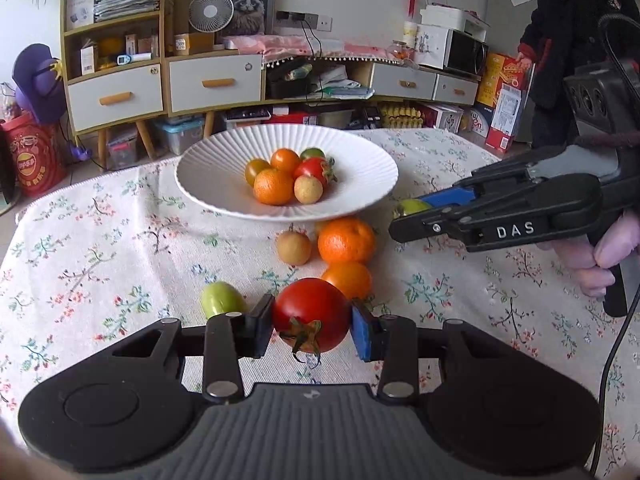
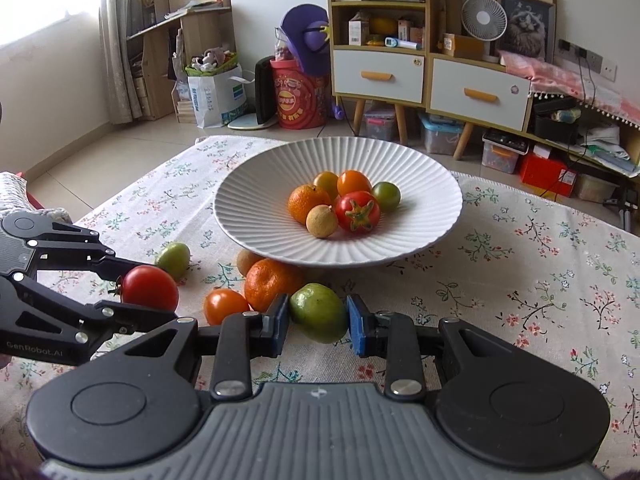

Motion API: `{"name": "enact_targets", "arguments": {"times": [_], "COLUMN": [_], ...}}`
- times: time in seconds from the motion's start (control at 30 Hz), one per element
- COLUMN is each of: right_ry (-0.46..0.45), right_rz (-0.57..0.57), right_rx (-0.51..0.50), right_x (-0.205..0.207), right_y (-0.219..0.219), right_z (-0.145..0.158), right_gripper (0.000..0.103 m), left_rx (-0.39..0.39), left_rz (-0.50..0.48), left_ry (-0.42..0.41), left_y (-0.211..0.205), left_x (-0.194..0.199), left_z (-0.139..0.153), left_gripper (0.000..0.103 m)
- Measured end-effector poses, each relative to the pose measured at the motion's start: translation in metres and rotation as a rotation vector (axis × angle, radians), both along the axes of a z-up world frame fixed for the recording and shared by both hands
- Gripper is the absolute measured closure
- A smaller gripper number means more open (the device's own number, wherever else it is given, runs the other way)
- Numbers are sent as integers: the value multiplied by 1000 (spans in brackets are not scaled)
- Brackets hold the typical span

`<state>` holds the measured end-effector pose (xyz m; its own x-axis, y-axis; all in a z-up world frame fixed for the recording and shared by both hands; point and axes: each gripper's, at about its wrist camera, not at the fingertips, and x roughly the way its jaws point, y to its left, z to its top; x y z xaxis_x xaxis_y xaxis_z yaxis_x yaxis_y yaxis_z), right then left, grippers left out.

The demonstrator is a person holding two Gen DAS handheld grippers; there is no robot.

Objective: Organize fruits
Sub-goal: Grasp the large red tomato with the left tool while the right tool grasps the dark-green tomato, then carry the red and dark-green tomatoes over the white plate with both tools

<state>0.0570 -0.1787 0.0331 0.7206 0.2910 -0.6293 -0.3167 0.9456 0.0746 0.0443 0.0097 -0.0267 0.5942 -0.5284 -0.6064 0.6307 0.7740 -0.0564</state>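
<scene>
Left claw (image 1: 312, 326): closed on a red tomato (image 1: 312, 314), one pad pressed to each side, stem end turned toward the camera
Right claw (image 2: 318, 318): closed on a green fruit (image 2: 319, 312), blue pads tight against both flanks
Held tomato: nearer than the white plate (image 1: 360, 168), in front of its near rim and over the floral cloth
Held green fruit: nearer than the plate, below its near rim in the right wrist view; whether it rests on the cloth I cannot tell
Person's hand (image 1: 600, 256): in a pale pink glove, wrapped round the right claw's handle, to the right of the plate
Loose green fruit (image 1: 222, 300): on the counter (image 1: 100, 240), just left of the left claw's pad, nearer than the plate
Small orange fruit (image 1: 347, 280): on the cloth just behind the held tomato, between it and the plate
Mandarin (image 1: 347, 240): on the cloth right in front of the plate's near rim, touching the small orange fruit
Tan round fruit (image 1: 293, 247): just left of the mandarin, also before the plate's rim
Plate: ribbed and white, in the middle of the counter, beyond all loose fruit
Fruit in plate: six pieces clustered at its centre, namely a mandarin, a tan round fruit, a red tomato with green calyx, two orange-yellow tomatoes and a green one at the back
Sideboard (image 1: 208, 80): against the wall well beyond the plate, with white drawers and orange handles
</scene>
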Motion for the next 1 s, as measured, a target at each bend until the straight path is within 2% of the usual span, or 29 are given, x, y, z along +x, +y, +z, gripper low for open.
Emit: {"name": "enact_targets", "arguments": {"times": [0.17,0.3,0.5,0.73,1.0], "right_ry": [-28,-46,-50,-33,-20], "right_rz": [-4,-24,-71,-104,-107], "right_rx": [18,26,32,37,13], "right_x": [1,9,31,50,64], "right_y": [-2,-2,-7,-14,-17], "right_z": [9,14,18,12,5], "right_gripper": [75,75,75,75,75], "left_rx": [-32,-60,-20,-40,3], "left_rz": [39,68,54,79,96], "left_ry": [-15,11,-12,-15,33], "left_y": [5,2,-18,-32,-45], "left_x": [6,17,26,47,68], "left_z": [12,13,13,22,12], "left_gripper": [63,63,63,63,63]}}
